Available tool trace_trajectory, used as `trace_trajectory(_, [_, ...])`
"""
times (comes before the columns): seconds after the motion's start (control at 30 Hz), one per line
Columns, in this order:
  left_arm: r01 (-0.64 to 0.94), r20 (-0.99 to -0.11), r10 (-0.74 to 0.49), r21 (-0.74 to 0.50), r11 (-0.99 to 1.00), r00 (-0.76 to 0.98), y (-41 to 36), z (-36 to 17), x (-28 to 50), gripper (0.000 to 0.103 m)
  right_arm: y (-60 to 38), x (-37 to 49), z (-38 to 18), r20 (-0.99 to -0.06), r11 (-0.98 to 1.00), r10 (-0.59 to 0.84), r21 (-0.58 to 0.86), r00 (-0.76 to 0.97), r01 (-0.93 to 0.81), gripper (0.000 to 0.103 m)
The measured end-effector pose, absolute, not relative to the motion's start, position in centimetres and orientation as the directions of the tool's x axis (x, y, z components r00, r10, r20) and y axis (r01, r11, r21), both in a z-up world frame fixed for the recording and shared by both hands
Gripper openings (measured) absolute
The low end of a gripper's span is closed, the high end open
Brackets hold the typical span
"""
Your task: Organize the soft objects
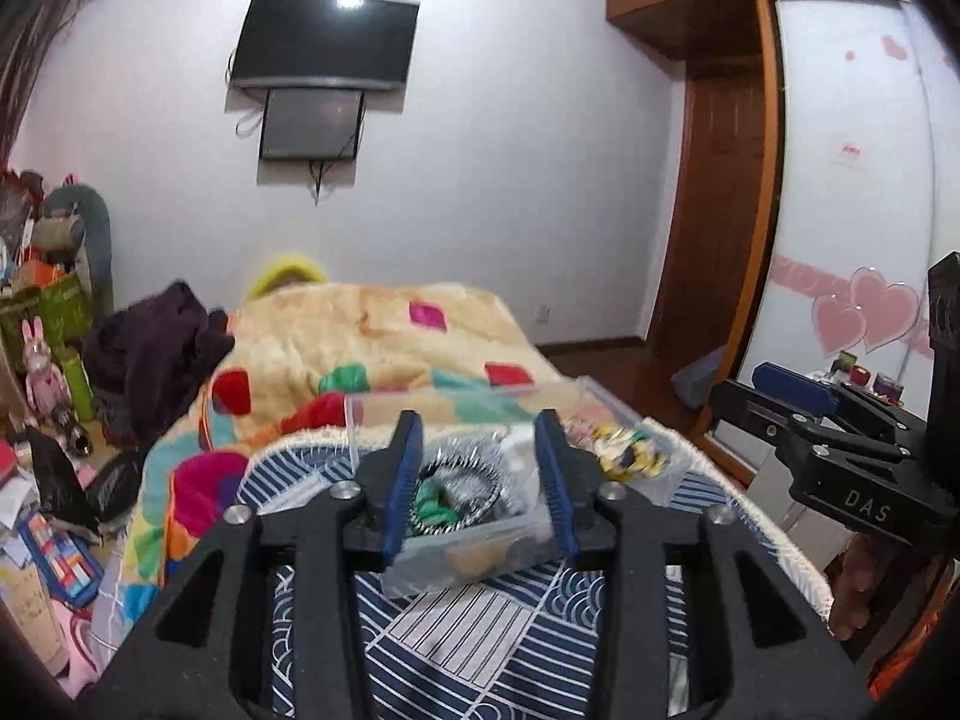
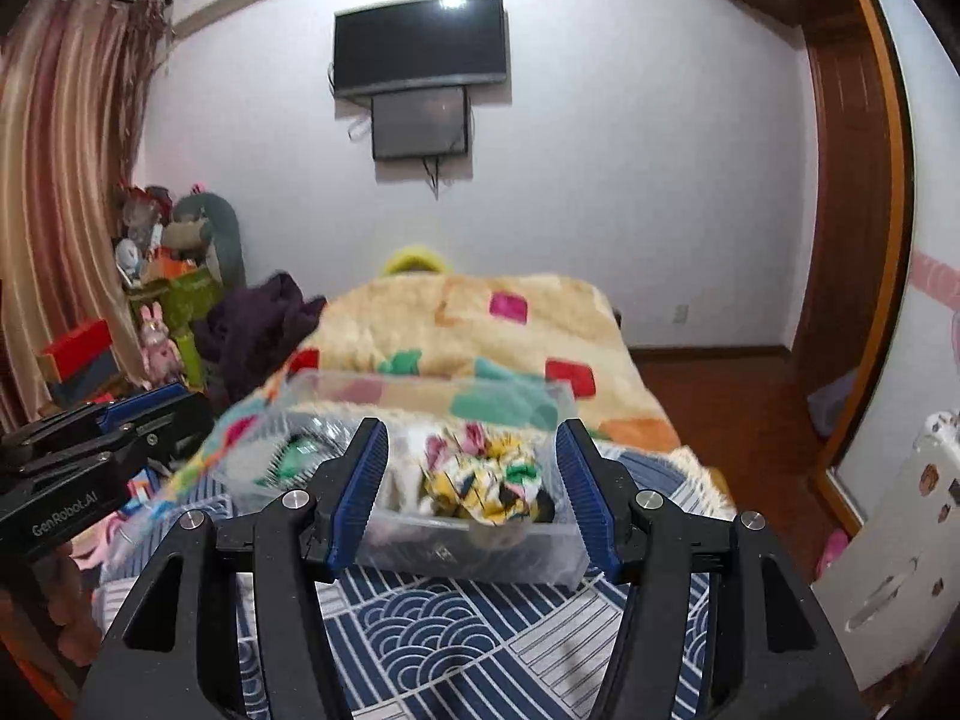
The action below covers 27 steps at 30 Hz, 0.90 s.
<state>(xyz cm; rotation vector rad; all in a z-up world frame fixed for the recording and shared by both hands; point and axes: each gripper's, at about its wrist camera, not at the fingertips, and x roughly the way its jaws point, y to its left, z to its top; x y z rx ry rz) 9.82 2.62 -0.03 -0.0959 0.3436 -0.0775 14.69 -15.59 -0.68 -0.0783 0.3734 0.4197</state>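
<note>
A clear plastic box (image 1: 624, 414) sits on the blue patterned cloth (image 1: 480, 630) on the bed; it also shows in the right wrist view (image 2: 480, 558). Inside lie a yellow patterned scrunchie (image 1: 630, 447) (image 2: 486, 480), a black-and-white striped scrunchie (image 1: 474, 474) and a green soft item (image 1: 435, 507) (image 2: 297, 456). My left gripper (image 1: 483, 426) is open and empty, its jaws framing the box's left part from in front. My right gripper (image 2: 471, 438) is open and empty, its jaws framing the yellow scrunchie. Each gripper shows at the edge of the other's view.
A fluffy multicoloured blanket (image 1: 372, 336) covers the bed behind the box. A dark garment (image 1: 156, 348) lies at the bed's left edge. Cluttered toys and boxes (image 1: 48, 360) fill the floor at left. A wardrobe (image 1: 852, 180) stands at right. A TV (image 1: 327, 42) hangs on the wall.
</note>
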Motion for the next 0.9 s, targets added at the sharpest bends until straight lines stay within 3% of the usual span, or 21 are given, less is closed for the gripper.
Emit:
trace_trajectory(0.23, [0.073, -0.249, -0.087, -0.066, 0.995, 0.964, 1.4, 2.5, 6.7, 0.069, -16.6, 12.5, 1.5, -0.272, 0.901, 0.426, 0.040, 0.863, -0.432, 0.078])
trace_trajectory(0.5, [0.079, -0.210, -0.092, -0.073, 0.994, 0.973, 1.3, 3.6, 4.4, 0.098, -16.7, 10.9, 2.0, -0.224, 0.894, 0.446, 0.058, 0.866, -0.445, 0.095])
trace_trajectory(0.6, [0.072, -0.202, -0.088, -0.084, 0.994, 0.975, 1.4, 3.8, 3.8, 0.102, -16.7, 10.4, 2.0, -0.200, 0.899, 0.435, 0.051, 0.878, -0.434, 0.103])
trace_trajectory(0.9, [0.053, -0.200, -0.068, -0.081, 0.995, 0.978, 1.3, 3.5, 3.3, 0.103, -16.8, 9.7, 1.5, -0.202, 0.898, 0.437, 0.053, 0.876, -0.436, 0.103])
